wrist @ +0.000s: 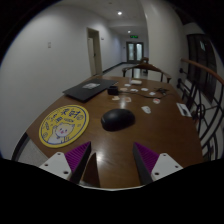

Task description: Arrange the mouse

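Note:
A black computer mouse [116, 119] lies on the brown wooden table [150, 125], just ahead of my fingers and a little beyond them. A round yellow mouse mat [64, 123] with a cartoon figure lies to the left of the mouse. My gripper [112, 160] is open and empty above the table's near part. Its purple pads [78, 157] stand wide apart, with bare table between them.
A closed dark laptop [88, 89] lies at the far left of the table. Several small white and dark items [145, 93] are scattered on the far right. A chair [146, 68] stands beyond the table, and a corridor with doors lies behind.

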`<state>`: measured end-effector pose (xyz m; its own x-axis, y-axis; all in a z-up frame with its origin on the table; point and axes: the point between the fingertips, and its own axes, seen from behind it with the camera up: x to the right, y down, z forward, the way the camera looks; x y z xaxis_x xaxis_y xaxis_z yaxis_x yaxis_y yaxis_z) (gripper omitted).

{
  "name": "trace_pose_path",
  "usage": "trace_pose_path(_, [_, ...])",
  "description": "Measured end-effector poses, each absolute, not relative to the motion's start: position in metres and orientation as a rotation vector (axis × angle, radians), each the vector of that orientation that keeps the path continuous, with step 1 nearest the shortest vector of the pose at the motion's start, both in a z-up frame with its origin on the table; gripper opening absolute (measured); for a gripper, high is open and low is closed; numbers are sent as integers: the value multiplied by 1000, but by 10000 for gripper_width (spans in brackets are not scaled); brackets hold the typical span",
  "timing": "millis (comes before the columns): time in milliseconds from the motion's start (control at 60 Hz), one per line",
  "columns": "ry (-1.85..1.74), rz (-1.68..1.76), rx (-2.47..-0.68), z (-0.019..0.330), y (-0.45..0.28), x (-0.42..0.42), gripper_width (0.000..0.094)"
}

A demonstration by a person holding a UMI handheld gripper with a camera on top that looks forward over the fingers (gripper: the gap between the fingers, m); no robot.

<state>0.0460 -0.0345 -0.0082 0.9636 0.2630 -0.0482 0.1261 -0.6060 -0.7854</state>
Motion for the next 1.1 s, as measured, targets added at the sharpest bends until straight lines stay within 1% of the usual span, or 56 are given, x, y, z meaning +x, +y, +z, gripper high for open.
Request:
trace_pose_path(67, [-289,209,-2245,-18,-8,26,857])
trace_pose_path(167, [-344,159,-2225,-20,31,12,853])
trace_pose_path(183, [-345,157,-2228,-18,34,11,869])
trace_pose_path(300, [-276,177,-2253,-18,79,1,857])
trace_pose_path(383, [-229,143,-2253,-18,105,-2,826])
trace_pose_path(450, [-207,90,-2247,-20,117,1,707])
trace_pose_path(500, [-183,114,-2238,-20,120,-3,480])
trace_pose_path(583, [-128,142,-2250,-20,119,-1,379])
trace_pose_path(650, [-112,151,-2257,-18,117,3,351])
trace_pose_path(717, [-26,184,-2274,-13,109,12,346])
trace_pose_path(783, [55,161,-2242,8,103,28,347])
trace_pose_path(867, [73,140,-2136,68,91,24,346])
trace_pose_path(933, [37,176,-2057,120,74,-8,351])
trace_pose_path(983, [2,201,-2001,150,62,-37,355])
trace_pose_path(1050, [-31,244,-1957,172,45,-79,361])
trace_pose_path(1100, [-58,276,-1953,167,38,-114,362])
